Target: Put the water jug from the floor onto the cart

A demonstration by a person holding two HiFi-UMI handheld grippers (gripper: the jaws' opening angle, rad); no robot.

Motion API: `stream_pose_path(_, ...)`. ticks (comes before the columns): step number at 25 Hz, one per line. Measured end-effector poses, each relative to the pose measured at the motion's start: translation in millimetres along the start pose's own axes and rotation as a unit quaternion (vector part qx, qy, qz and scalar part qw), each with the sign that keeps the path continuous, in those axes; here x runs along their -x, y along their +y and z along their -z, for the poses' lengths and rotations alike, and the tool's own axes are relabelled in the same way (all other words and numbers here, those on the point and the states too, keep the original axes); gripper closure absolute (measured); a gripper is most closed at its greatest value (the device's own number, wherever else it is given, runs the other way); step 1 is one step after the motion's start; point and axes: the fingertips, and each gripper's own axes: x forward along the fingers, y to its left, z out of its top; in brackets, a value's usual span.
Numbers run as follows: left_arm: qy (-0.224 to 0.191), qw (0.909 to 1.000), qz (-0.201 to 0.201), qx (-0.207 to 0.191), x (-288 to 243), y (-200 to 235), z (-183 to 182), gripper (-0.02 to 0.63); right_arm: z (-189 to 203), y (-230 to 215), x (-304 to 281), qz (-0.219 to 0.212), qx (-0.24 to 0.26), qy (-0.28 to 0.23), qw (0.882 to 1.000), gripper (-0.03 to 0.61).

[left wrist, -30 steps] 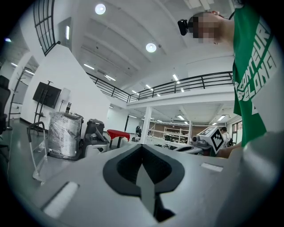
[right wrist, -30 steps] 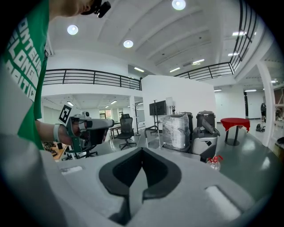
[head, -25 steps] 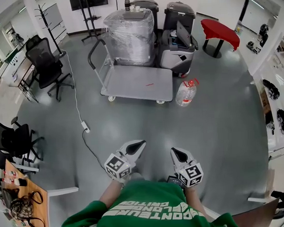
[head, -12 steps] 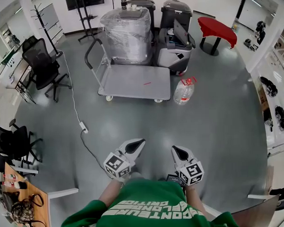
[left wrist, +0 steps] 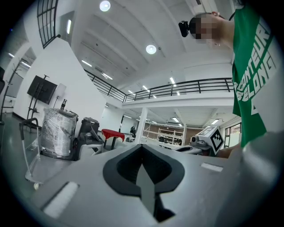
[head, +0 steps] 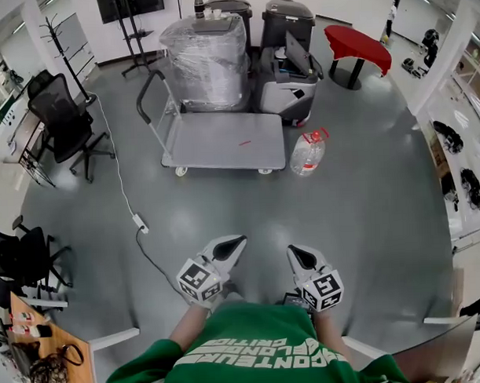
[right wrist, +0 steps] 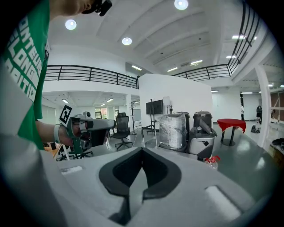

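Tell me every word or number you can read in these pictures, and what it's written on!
"CONTEUR": white letters on the person's green shirt, upside down in the head view.
"ELONG": next line on that shirt, its ends cut off.
Third shirt line: too blurred.
On the water jug: any label is too small to read.
The square markers on the left tool and right tool: patterns only, no words.

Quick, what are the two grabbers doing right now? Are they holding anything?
Left gripper: closed, holding nothing.
Right gripper: closed, holding nothing.
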Motion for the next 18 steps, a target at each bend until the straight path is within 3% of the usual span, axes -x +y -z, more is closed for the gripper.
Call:
stream_pose_path(7,0.007,0.9993,0.034,0.016,16,22,5,0.600,-4,18,-24,0.029,-0.004,0.001,1.000,0.586)
stream_pose_path(12,0.024,0.9978,0.060,0.016,30,26,3,0.600,-9,45,-40,0.009,0.041,0.030,0.999,0.586)
stream_pose_path(16,-0.007,0.9980,0.061,-0.017,14,39,-38,0.600,-47,5,-50,0.024,0.088,0.021,0.996,0.586)
stream_pose_path(18,-0.003,0.9982,0.057,-0.019,12,42,-40,0.600,-59,-16,-46,0.044,0.097,0.006,0.994,0.586)
